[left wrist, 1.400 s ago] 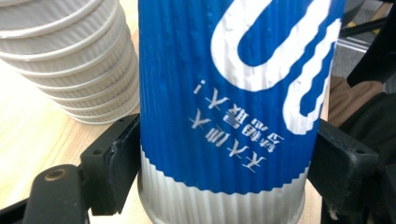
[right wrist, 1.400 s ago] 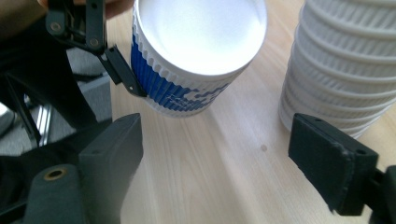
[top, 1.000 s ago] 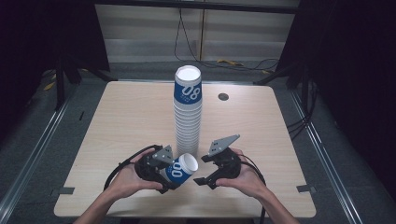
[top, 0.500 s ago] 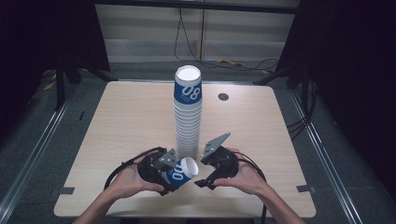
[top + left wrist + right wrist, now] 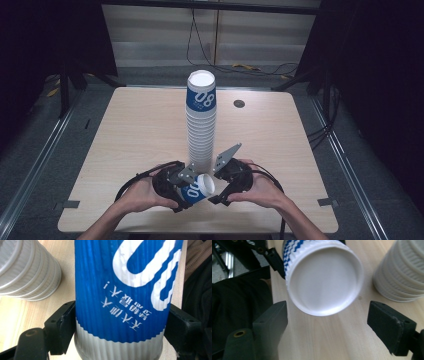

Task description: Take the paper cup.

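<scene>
On the light wooden table [image 5: 125, 140], a tall stack of white ribbed paper cups with a blue-printed cup on top [image 5: 201, 125] stands upright near the middle, well back from the near edge where both hands work. A single blue-and-white corrugated paper cup [image 5: 197, 188] lies tipped on its side just in front of the stack's foot, its closed white end pointing toward the person's right. The left gripper [image 5: 172, 184] is clamped on this cup: in the left gripper view the cup's wall [image 5: 125, 297] stands between the two black jaws, and both jaws press against its lower band, the printed lettering reading upside down. The foot of the stack [image 5: 27, 270] shows just beside it at upper left, apart from the held cup. The right gripper [image 5: 231, 181] faces the cup's end from the other side. In the right gripper view the round white base [image 5: 323, 280] hangs ahead of and between the two jaws, which stand wide apart and touch nothing; these jaws have just been opening, with no part of the cup pressed between them. The stack's lower rims [image 5: 402, 275] appear at the upper right of that view. A small dark round disc [image 5: 239, 103] sits in the tabletop beyond the stack, to its right.
</scene>
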`<state>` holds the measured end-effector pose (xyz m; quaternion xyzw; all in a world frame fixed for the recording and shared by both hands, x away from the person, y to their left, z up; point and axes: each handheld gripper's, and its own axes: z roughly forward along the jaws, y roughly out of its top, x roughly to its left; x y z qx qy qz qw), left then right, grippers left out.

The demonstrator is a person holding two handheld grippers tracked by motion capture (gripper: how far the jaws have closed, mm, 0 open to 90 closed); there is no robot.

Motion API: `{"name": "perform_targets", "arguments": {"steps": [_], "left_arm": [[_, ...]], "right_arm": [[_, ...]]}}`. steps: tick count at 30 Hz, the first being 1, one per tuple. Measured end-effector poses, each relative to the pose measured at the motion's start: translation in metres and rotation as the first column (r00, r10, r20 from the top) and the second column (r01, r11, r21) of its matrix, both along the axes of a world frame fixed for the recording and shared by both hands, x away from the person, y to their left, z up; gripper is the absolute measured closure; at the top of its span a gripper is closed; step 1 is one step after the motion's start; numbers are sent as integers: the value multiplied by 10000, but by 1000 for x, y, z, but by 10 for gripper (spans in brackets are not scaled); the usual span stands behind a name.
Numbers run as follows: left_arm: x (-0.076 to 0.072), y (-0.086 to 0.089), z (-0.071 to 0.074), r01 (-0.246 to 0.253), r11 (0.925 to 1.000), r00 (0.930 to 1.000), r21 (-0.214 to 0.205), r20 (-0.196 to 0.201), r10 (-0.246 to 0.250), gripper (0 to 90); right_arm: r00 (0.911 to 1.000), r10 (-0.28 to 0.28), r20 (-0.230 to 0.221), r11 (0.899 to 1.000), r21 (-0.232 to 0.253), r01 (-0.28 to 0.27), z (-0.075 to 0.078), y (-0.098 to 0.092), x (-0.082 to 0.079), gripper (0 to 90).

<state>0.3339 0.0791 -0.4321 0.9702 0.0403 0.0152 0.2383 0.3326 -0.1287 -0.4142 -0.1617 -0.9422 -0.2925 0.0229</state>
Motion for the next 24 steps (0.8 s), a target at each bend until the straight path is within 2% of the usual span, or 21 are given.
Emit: {"name": "perform_targets", "arguments": {"steps": [1,3,4,5,6,7,8,9,10,11,12,15,16,17,18,20,23,24], "left_arm": [[-1,-1,0,-52,9999,10000,-93,-35,52,200],[-1,-2,1,135,9999,9999,17,41,-135,200],[-3,-3,-1,-149,9997,9999,-206,-74,147,200],[-4,-4,-1,-58,9999,9999,-146,-114,56,200],[-6,-5,-3,-298,9988,9994,-388,-183,291,200],[-6,-6,-3,-336,9986,9993,-413,-172,329,200],[-6,-6,-2,-261,9990,9995,-353,-167,256,200],[-4,-6,0,64,10000,10000,-71,-2,-64,200],[-4,-6,1,110,9999,9999,-32,47,-110,200],[-3,-6,1,167,9998,9998,-65,114,-166,200],[-4,-8,0,23,9997,10000,-243,55,-22,200],[-5,-10,1,111,9998,9999,-155,29,-110,200],[-3,-11,2,471,9988,9987,138,191,-474,200],[-6,-13,1,405,9992,9992,59,29,-406,200],[-5,-13,1,490,9987,9987,150,121,-492,200],[-6,-15,0,535,9985,9986,135,8,-535,200],[-7,-16,0,678,9976,9976,142,102,-680,200],[-8,-16,-1,560,9984,9984,16,68,-560,200]], "right_arm": [[10000,87,-37,10000,2,-87,0,1,0,171],[9998,161,-99,9999,-58,-161,-1,3,-1,172],[9997,241,-78,9997,-4,-241,-1,4,0,176],[9997,234,-92,9997,37,-234,-1,4,0,182],[9996,253,-146,9997,56,-253,-1,5,0,183],[9995,279,-116,9996,105,-278,-1,5,0,185],[9995,282,-142,9995,132,-280,-1,6,0,192],[9993,334,-170,9993,145,-332,-1,6,0,204],[9989,442,-173,9987,270,-438,0,6,0,217],[9988,458,-165,9985,293,-453,1,7,0,220],[9987,476,-156,9984,327,-471,1,7,0,223],[9981,560,-249,9979,343,-551,0,8,1,229],[9979,533,-361,9978,425,-518,0,10,0,228],[9977,574,-367,9974,458,-557,-1,11,0,230],[9972,655,-352,9968,480,-638,-1,12,1,237],[9966,743,-361,9961,507,-724,-1,12,1,264],[9964,737,-411,9960,541,-714,-2,11,0,282],[9968,652,-469,9964,573,-625,-2,11,0,284]]}}
